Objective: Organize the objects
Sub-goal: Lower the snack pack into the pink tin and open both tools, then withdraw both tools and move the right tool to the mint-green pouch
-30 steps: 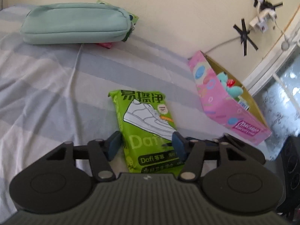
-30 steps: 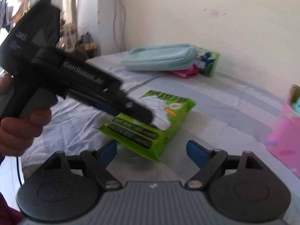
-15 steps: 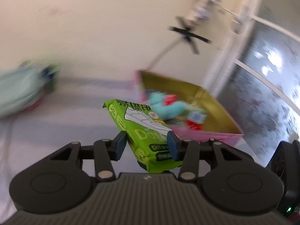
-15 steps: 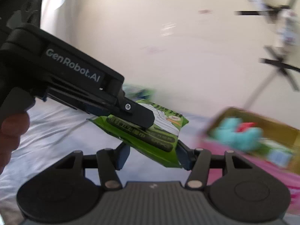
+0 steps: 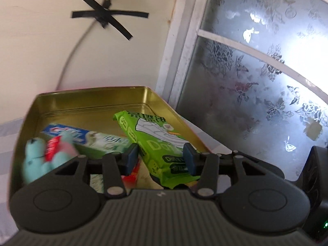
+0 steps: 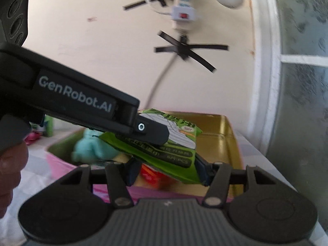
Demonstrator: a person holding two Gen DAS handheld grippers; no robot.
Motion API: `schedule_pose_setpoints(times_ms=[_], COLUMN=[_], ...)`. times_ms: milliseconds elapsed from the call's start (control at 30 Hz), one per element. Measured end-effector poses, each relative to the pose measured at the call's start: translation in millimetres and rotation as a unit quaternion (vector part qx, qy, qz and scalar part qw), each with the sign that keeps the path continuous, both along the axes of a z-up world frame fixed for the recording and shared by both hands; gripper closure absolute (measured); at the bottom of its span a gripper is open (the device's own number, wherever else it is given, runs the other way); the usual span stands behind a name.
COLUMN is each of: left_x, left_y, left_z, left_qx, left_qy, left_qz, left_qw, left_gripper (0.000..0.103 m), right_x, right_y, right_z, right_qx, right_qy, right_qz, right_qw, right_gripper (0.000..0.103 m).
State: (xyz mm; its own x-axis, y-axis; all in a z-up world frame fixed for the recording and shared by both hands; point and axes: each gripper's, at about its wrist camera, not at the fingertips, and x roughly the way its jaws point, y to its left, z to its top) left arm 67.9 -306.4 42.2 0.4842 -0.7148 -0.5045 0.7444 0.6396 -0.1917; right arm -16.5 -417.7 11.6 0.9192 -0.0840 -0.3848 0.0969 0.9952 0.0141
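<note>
A green wipes pack [image 5: 160,143] with a white shoe printed on it hangs tilted over the open pink tin [image 5: 92,102] with its gold inside. My left gripper [image 5: 161,160] grips the pack by its lower half; its jaws are opening a little, the pads still touching both sides. In the right wrist view my right gripper [image 6: 167,171] holds the near end of the same pack [image 6: 180,141], its jaws also easing open. The left gripper [image 6: 151,135] reaches in from the left across the pack's top.
In the tin [image 6: 225,139] lie a teal plush toy [image 5: 34,160], a toothpaste box [image 5: 86,137] and a red packet [image 5: 133,174]. Behind it are a wall with a taped cable [image 5: 106,18] and a frosted window [image 5: 256,82]. A person's hand [image 6: 12,164] shows at left.
Both grippers swung right from the striped bed to over the tin, carrying the green pack up. The right gripper closed onto the pack's end.
</note>
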Motion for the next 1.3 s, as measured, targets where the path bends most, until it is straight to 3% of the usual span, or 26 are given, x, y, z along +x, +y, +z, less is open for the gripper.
schedule_pose_setpoints(times_ms=[100,267,633,900,1200,1300], left_x=[7,7,-29,-47,-46,-42], left_y=[-17,-12,29,84,156,180], left_z=[-9,-10,3,-5,-16,-19], left_qx=[0.024,0.049,0.112,0.125,0.137,0.137], left_qy=[-0.002,-0.006,-0.064,-0.066,-0.057,-0.052], left_qz=[0.013,0.054,0.150,0.206,0.270,0.294], left_qw=[0.9996,0.9973,0.9803,0.9684,0.9514,0.9445], left_gripper=[0.050,0.048,0.048,0.047,0.047,0.041], right_x=[9,3,-49,-68,-57,-54], right_y=[-9,-9,18,41,84,103], right_z=[-11,-14,0,5,10,9], right_qx=[-0.015,-0.001,0.017,0.060,0.084,0.081], right_qy=[0.007,-0.001,-0.047,-0.050,-0.032,-0.026], right_qz=[-0.015,-0.005,0.007,0.010,0.055,0.072], right_qw=[1.000,1.000,0.999,0.997,0.994,0.994], right_gripper=[0.032,0.027,0.024,0.023,0.023,0.023])
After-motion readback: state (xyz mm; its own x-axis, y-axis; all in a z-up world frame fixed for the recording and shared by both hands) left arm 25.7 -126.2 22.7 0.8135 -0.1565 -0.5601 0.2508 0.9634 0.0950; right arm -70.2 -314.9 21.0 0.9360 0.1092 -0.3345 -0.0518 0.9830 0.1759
